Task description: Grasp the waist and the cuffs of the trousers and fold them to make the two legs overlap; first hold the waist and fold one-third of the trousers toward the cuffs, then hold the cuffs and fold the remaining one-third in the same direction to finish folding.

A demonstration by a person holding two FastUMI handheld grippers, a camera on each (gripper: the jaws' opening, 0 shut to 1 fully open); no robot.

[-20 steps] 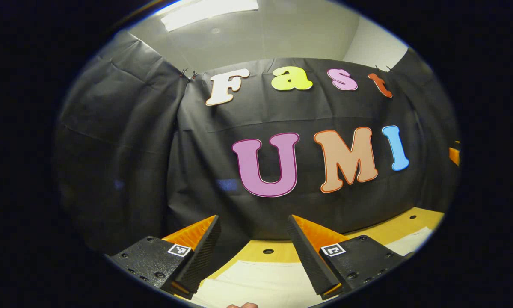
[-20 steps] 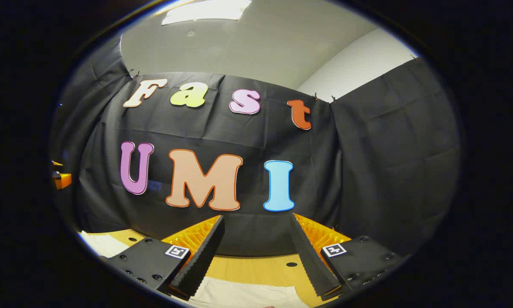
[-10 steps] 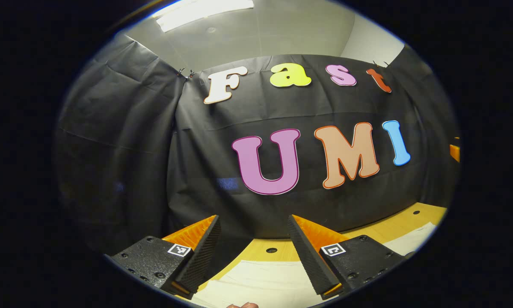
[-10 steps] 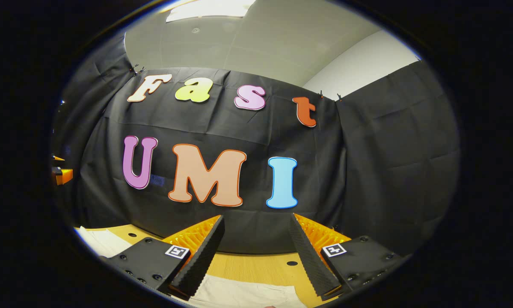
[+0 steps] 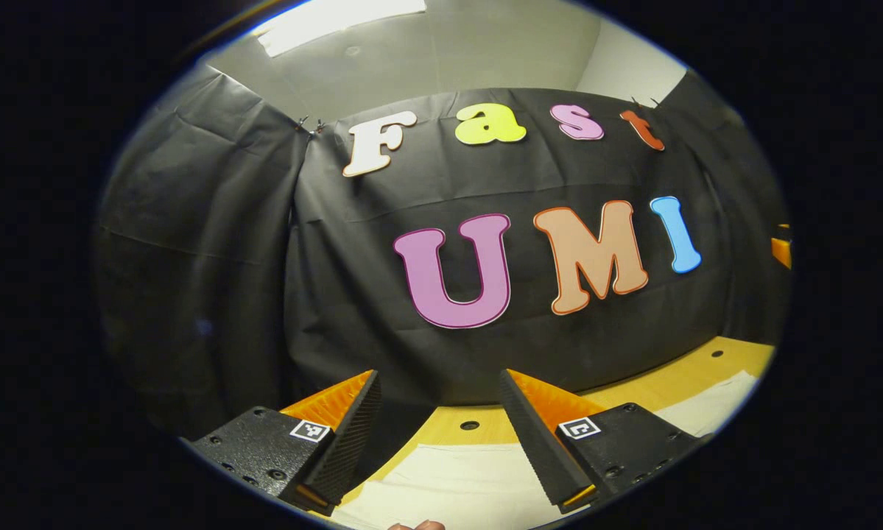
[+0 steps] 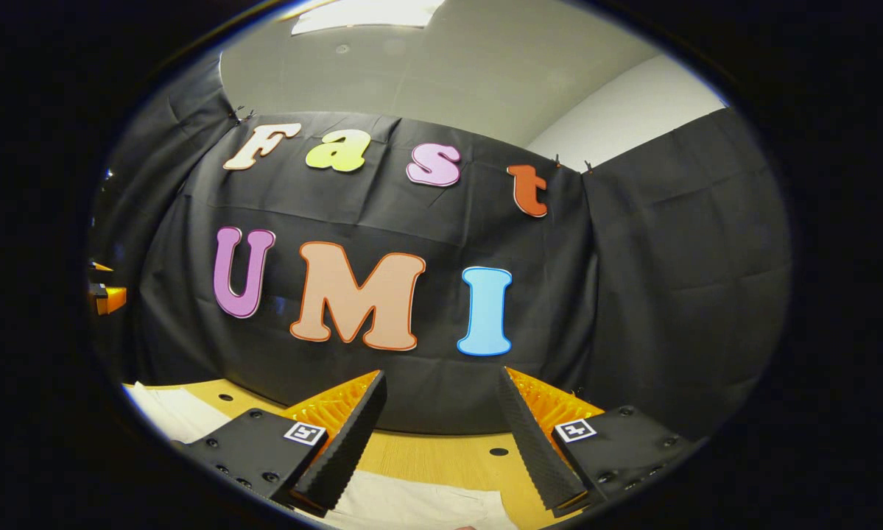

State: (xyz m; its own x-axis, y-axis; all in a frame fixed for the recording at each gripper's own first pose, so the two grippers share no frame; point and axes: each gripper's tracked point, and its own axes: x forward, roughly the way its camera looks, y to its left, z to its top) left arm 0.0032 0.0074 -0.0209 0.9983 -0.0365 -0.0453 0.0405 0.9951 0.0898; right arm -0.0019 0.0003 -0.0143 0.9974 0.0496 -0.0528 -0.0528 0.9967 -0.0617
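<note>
Trousers [image 5: 456,482] lie flat on the wooden table [image 5: 669,383], pale cloth showing low between our fingers in the left gripper view and again [image 6: 404,508] in the right gripper view, with another stretch at that view's left edge [image 6: 165,408]. We judge folding has not begun: nothing is pinched. Our left gripper [image 5: 437,412] hangs above the cloth, jaws spread and empty; our right gripper [image 6: 441,412] does likewise, jaws spread, tilted up toward the black cloth wall [image 6: 669,280]. Held high and level like this, we are likely lining up before dropping to waist and cuffs. Small square markers sit on the fingers; no brand or label on the trousers can be read.
</note>
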